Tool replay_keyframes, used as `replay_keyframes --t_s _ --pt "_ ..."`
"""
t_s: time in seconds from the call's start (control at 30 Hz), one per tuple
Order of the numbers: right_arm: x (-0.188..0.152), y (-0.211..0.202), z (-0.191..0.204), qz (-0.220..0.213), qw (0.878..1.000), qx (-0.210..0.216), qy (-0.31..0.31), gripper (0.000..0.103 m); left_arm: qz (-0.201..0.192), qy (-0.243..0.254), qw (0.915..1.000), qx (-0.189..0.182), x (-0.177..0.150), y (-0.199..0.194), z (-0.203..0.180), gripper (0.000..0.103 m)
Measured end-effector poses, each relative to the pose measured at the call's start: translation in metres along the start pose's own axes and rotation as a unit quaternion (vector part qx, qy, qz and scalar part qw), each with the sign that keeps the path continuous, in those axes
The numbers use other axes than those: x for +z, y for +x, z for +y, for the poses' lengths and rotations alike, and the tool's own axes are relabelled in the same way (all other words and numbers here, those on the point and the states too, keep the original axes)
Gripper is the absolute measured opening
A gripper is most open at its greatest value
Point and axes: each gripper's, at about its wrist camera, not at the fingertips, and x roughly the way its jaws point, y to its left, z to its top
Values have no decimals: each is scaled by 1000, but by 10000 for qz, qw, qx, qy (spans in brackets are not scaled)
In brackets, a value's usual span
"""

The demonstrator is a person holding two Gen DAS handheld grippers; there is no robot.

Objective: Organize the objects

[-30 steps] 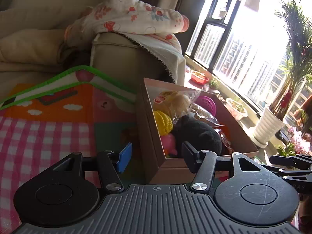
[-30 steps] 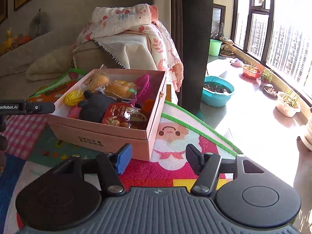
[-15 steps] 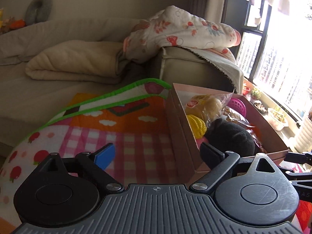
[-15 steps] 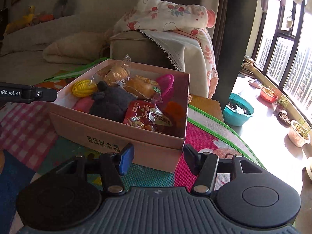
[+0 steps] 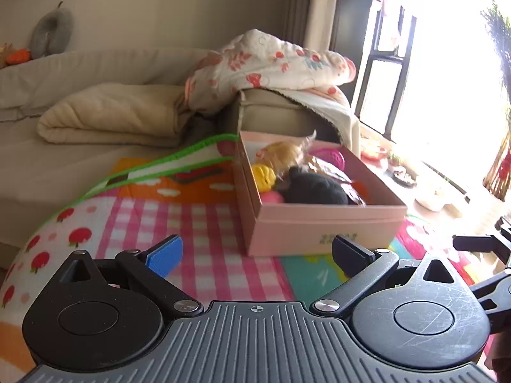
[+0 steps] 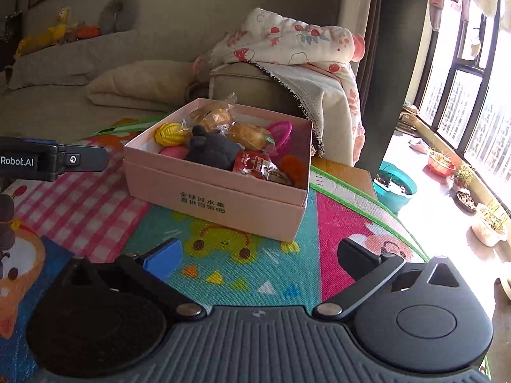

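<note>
Sitting on a colourful cartoon-printed play mat (image 6: 242, 255) that covers a low surface in front of a beige fabric sofa (image 6: 95, 63), the pink rectangular cardboard box (image 6: 217, 191) is the main thing in both views. It is open-topped, with dark printed characters on its near long wall, and its walls look doubled, an upper rim band stepping over a lower one. It lies ahead of both grippers and apart from them, nearer the window side of the mat.

Filling the box is a jumble of small things. Largest is a dark grey plush toy (image 6: 214, 148) in the middle. Behind it lie two clear-wrapped bread buns (image 6: 252, 134), and at the near right a red crinkly snack packet (image 6: 255, 164). A magenta perforated plastic scoop shape (image 6: 282, 132) leans at the far right wall, a yellow woven ball (image 6: 171, 133) sits at the far left corner, and a pink rounded item (image 6: 172, 152) shows just under it.

The left gripper (image 5: 255, 255) has its jaws spread wide with only mat between them. The right gripper (image 6: 258, 255) has just been opening; its jaws also stand wide apart, clasping nothing.
</note>
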Motion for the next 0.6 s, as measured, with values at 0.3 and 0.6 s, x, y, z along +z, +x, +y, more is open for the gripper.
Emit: replay_keyframes --t_s 0.3,0.6 --pt "-42 6 5 406 9980 -29 489 103 492 125 9962 704 -71 -10 -33 102" --pt "-50 13 -7 121 9968 -7 784 103 629 220 9929 984 -69 0 -39 103"
